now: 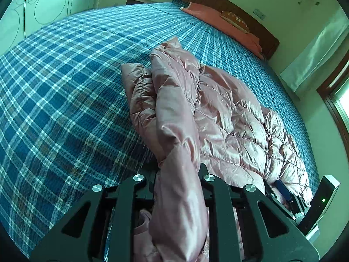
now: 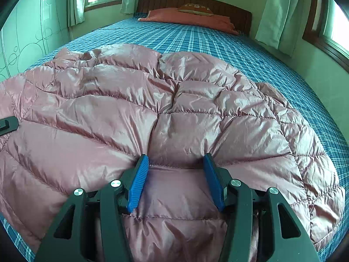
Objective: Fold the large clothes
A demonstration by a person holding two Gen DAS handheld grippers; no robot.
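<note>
Left gripper pinches jacket sleeve (right gripper gapes).

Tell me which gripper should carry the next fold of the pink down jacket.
Left. The left gripper already has a fold of the pink down jacket between its fingers and lifted off the bed. The right gripper is open, pressed onto the flat quilted panel, probably better for pinning.
</note>
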